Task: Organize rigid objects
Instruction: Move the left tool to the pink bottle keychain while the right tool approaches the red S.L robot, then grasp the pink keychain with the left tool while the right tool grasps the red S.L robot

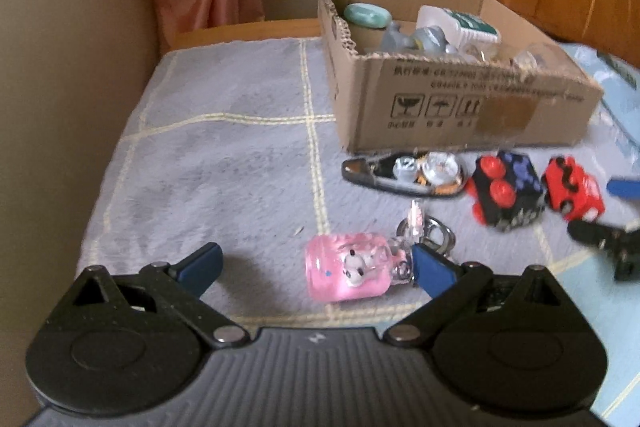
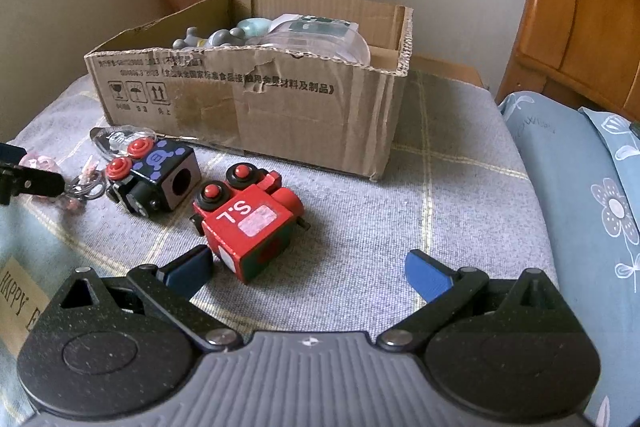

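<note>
Two tools work over a bed spread with a grey checked blanket [image 1: 224, 163], and the landmark is the open cardboard box [image 1: 452, 107] standing on it, already holding a teal-lidded jar [image 1: 367, 15], a white bottle [image 1: 460, 23] and grey figures.

Just in front of the box's printed wall lie the loose pieces. Nearest the box is a black-and-clear correction tape dispenser [image 1: 404, 174], almost touching its base. Beside that, a little farther from the box, sits a black toy block with red wheels [image 2: 154, 179], and next to it a red toy block with black wheels [image 2: 250, 223] marked "S.L". Farthest from the box is a pink keychain charm [image 1: 347, 267] with its metal rings [image 1: 430, 233].

The left tool [image 1: 316, 267] is spread wide and grips nothing; the pink charm lies on the blanket between its blue fingers, its ring end touching the right-hand finger [image 1: 434, 269].

The right tool [image 2: 308, 271] is also wide apart and empty. The red block rests on the blanket just ahead of it, close to the left-hand finger [image 2: 192, 273] and well clear of the other.
</note>
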The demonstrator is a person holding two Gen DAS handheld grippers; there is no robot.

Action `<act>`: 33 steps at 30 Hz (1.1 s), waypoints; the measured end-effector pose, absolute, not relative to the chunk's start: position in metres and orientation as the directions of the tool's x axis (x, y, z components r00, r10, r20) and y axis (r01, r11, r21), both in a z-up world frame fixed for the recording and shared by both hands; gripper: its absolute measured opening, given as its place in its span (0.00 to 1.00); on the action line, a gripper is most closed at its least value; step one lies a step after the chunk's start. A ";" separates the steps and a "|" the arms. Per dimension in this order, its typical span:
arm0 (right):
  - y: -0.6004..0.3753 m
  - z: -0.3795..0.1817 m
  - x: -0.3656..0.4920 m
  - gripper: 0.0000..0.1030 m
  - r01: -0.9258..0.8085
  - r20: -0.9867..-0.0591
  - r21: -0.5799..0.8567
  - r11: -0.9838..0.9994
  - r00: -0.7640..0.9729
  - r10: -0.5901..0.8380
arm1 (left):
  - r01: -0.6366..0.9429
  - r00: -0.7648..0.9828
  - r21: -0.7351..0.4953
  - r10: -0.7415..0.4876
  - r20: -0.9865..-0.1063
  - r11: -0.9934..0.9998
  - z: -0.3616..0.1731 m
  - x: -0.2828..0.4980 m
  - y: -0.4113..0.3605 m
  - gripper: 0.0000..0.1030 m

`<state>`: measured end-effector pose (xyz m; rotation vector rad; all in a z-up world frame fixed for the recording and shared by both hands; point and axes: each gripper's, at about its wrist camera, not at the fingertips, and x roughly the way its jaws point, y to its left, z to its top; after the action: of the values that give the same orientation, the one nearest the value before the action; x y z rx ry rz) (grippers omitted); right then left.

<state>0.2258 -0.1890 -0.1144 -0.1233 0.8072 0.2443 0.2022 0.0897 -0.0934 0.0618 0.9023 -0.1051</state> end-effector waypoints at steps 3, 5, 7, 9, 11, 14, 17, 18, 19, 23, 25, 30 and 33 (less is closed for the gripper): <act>-0.187 -0.114 0.226 1.00 -0.311 -0.727 -0.015 0.950 0.656 0.203 | 0.142 0.628 0.050 -0.050 -0.777 0.989 -0.093 0.196 0.085 0.95; -0.185 -0.114 0.228 1.00 -0.362 -0.727 -0.016 0.932 0.644 0.238 | 0.148 0.639 0.068 -0.043 -0.768 0.987 -0.093 0.195 0.081 0.94; -0.182 -0.113 0.233 1.00 -0.414 -0.729 -0.015 0.910 0.627 0.273 | 0.151 0.642 0.070 -0.044 -0.766 0.986 -0.093 0.195 0.079 0.92; -0.179 -0.112 0.239 1.00 -0.460 -0.732 -0.016 0.888 0.610 0.304 | 0.137 0.637 0.052 -0.048 -0.769 0.989 -0.093 0.193 0.079 0.87; -0.177 -0.112 0.245 1.00 -0.499 -0.732 -0.012 0.866 0.595 0.332 | 0.134 0.636 0.039 -0.056 -0.770 0.990 -0.093 0.191 0.078 0.84; -0.175 -0.112 0.252 1.00 -0.539 -0.731 -0.014 0.842 0.580 0.359 | 0.110 0.639 0.034 -0.045 -0.768 0.993 -0.093 0.186 0.076 0.83; -0.172 -0.112 0.257 1.00 -0.561 -0.732 -0.018 0.828 0.572 0.371 | 0.089 0.636 0.008 -0.050 -0.770 0.996 -0.092 0.181 0.076 0.74; -0.171 -0.112 0.258 1.00 -0.565 -0.731 -0.021 0.825 0.571 0.373 | 0.081 0.633 -0.003 -0.053 -0.772 0.997 -0.092 0.180 0.076 0.69; -0.169 -0.112 0.259 1.00 -0.569 -0.731 -0.023 0.822 0.571 0.375 | 0.078 0.630 -0.017 -0.062 -0.774 0.997 -0.092 0.179 0.075 0.66; -0.166 -0.110 0.259 0.92 -0.586 -0.730 -0.025 0.810 0.564 0.386 | 0.069 0.622 -0.047 -0.080 -0.779 0.997 -0.090 0.178 0.075 0.55; -0.165 -0.109 0.257 0.87 -0.598 -0.730 -0.021 0.802 0.557 0.396 | 0.062 0.626 -0.047 -0.075 -0.776 0.997 -0.091 0.180 0.076 0.55; -0.162 -0.105 0.250 0.73 -0.613 -0.736 -0.028 0.790 0.547 0.399 | 0.071 0.626 -0.057 -0.089 -0.775 0.996 -0.091 0.183 0.074 0.51; -0.160 -0.101 0.245 0.60 -0.625 -0.746 -0.024 0.780 0.531 0.402 | 0.089 0.623 -0.051 -0.095 -0.777 0.995 -0.090 0.183 0.075 0.51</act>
<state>0.2453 -0.1598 -0.1011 -0.3055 0.8007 0.6242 0.1827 0.0754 -0.0905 -0.0075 0.8922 -0.1059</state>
